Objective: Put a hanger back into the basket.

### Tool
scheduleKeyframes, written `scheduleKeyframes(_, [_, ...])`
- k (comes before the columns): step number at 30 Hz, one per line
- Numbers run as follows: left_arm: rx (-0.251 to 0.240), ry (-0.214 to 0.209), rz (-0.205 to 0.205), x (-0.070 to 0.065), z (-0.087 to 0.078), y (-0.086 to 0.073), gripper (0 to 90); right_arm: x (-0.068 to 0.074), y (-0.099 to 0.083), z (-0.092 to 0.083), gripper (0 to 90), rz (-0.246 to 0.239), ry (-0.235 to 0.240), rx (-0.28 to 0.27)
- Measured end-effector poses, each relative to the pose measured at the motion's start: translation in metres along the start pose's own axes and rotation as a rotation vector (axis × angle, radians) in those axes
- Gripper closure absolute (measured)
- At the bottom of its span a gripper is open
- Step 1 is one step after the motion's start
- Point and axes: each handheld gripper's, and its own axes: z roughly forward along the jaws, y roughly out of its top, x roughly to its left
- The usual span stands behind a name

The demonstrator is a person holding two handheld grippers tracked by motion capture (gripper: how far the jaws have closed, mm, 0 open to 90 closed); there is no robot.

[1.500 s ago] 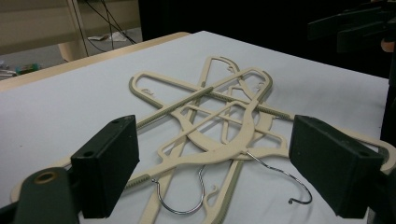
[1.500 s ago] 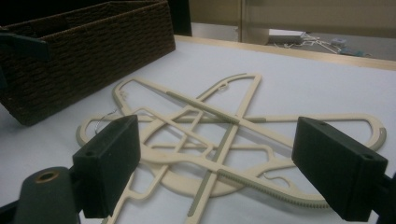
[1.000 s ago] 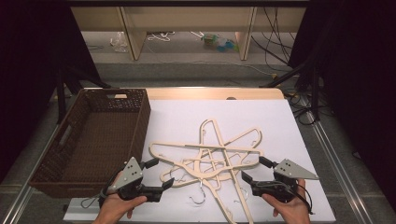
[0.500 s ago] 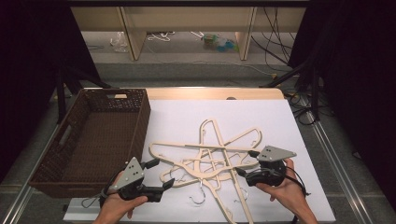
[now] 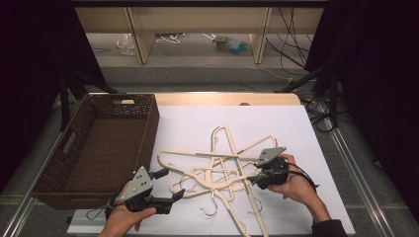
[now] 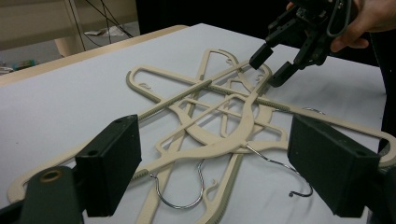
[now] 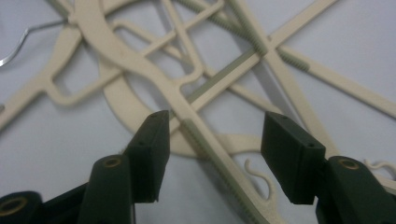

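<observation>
Several cream plastic hangers (image 5: pixel 222 165) with wire hooks lie tangled on the white table cover. My right gripper (image 5: pixel 253 178) reaches into the pile's right side. In the right gripper view the right gripper (image 7: pixel 215 135) has just been closing, with a ribbed hanger bar (image 7: pixel 205 144) between its jaws and a gap on both sides. The left gripper view shows that same right gripper (image 6: pixel 271 69) low over the hangers (image 6: pixel 224 126). My left gripper (image 5: pixel 171 183) is held at the pile's near left corner, open, and in its own view the left gripper (image 6: pixel 219 163) has nothing between its jaws.
A brown wicker basket (image 5: pixel 148 131) stands on the left of the table, beside the pile. The white cover (image 5: pixel 296 128) stretches bare behind and right of the hangers. Shelving legs and cables stand on the floor beyond the table's far edge (image 5: pixel 222 98).
My right gripper moved left into the pile and sank a little, its jaws narrowing around a hanger bar. The left hand stayed in place.
</observation>
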Motion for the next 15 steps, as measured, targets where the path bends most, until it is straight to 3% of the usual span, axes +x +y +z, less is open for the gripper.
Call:
scheduleKeyframes(4, [0.000,0.000,-0.002,0.000,0.001,0.000,17.7,0.001,0.001,0.007,50.7,-0.059,0.033,0.029])
scheduleKeyframes(6, [0.002,-0.002,-0.001,-0.001,0.001,0.000,17.6,0.000,0.004,0.012,54.5,-0.121,0.037,0.067])
scheduleKeyframes(12, [0.003,0.000,-0.002,0.000,0.001,0.000,17.7,-0.003,0.008,0.017,58.8,-0.155,0.072,0.098])
scheduleKeyframes(15, [0.005,-0.001,-0.001,0.000,0.000,0.000,17.7,-0.004,0.007,0.017,62.6,-0.145,0.105,0.110])
